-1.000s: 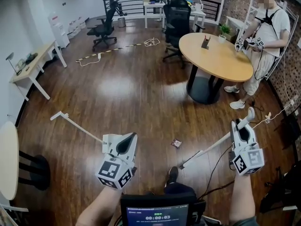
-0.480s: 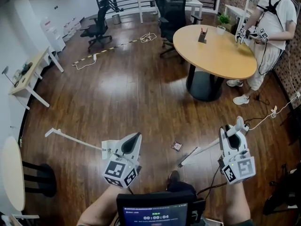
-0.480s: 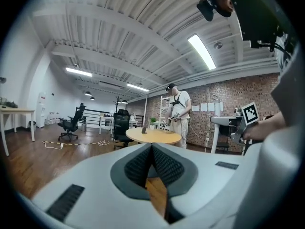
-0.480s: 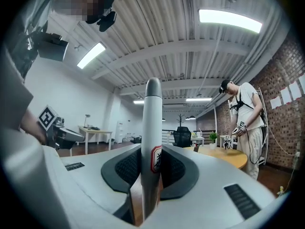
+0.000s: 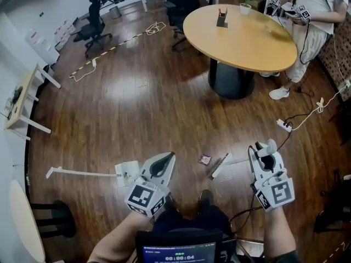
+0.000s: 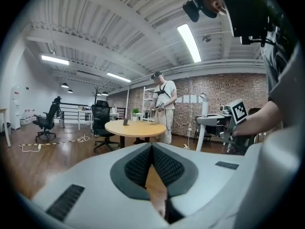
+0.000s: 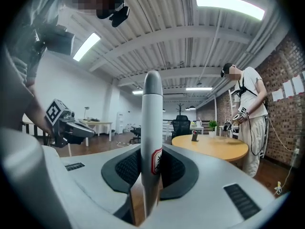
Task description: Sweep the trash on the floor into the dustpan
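A small crumpled wrapper (image 5: 204, 159) lies on the dark wood floor between my two grippers. My right gripper (image 5: 264, 148) is shut on a grey broom handle (image 7: 152, 142), which stands upright between its pads. The broom head (image 5: 220, 165) rests on the floor just right of the wrapper. My left gripper (image 5: 163, 163) is shut. The white dustpan pole (image 5: 82, 173) runs from a white block (image 5: 126, 173) beside it out to the left. In the left gripper view the pads (image 6: 143, 162) meet and no handle shows between them.
A round wooden table (image 5: 241, 34) stands ahead at right, with a person (image 5: 315, 12) beyond it. A power strip and cable (image 5: 284, 126) lie near my right gripper. Office chairs (image 5: 181, 1), a floor cable (image 5: 109, 51) and a desk (image 5: 22, 97) lie farther off. My shoes (image 5: 203, 197) are below.
The head view has tilted down. Both grippers came closer together. The broom head slid toward the wrapper, and the dustpan pole swung to point straight left.
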The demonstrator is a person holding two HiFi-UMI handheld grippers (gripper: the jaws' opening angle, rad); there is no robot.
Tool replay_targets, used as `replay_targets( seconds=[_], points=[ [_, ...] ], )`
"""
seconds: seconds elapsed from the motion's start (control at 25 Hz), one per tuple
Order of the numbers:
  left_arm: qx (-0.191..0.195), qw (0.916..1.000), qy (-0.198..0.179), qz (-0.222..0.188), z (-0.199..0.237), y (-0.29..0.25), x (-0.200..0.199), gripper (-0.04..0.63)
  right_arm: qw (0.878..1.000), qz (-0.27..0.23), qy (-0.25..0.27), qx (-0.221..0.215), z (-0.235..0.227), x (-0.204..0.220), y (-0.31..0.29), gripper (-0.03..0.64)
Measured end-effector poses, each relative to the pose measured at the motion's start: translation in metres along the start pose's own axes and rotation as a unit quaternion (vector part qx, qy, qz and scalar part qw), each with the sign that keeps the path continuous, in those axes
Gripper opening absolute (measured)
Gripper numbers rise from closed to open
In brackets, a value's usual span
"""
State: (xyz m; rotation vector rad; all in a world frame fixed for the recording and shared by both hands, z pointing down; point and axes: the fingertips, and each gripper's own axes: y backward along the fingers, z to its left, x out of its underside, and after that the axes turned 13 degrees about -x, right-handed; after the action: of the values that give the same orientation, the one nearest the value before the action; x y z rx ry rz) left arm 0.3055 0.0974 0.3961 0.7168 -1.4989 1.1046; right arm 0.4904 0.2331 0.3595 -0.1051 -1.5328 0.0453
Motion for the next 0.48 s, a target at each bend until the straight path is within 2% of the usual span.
replay_targets(
  seconds=[0.12, 0.48],
  points=[
    [0.010, 0.9998, 0.000, 0.015, 0.006, -0.026, 0.019, 0.008, 1.000, 0.014, -0.006, 0.014, -0.016, 0.028, -0.011, 0.095],
    [0.006, 0.9983, -0.002, 0.059, 0.027, -0.089, 0.084, 0.008, 0.998, 0.065, 0.001, 0.005, -0.044, 0.104, -0.038, 0.095]
  ],
)
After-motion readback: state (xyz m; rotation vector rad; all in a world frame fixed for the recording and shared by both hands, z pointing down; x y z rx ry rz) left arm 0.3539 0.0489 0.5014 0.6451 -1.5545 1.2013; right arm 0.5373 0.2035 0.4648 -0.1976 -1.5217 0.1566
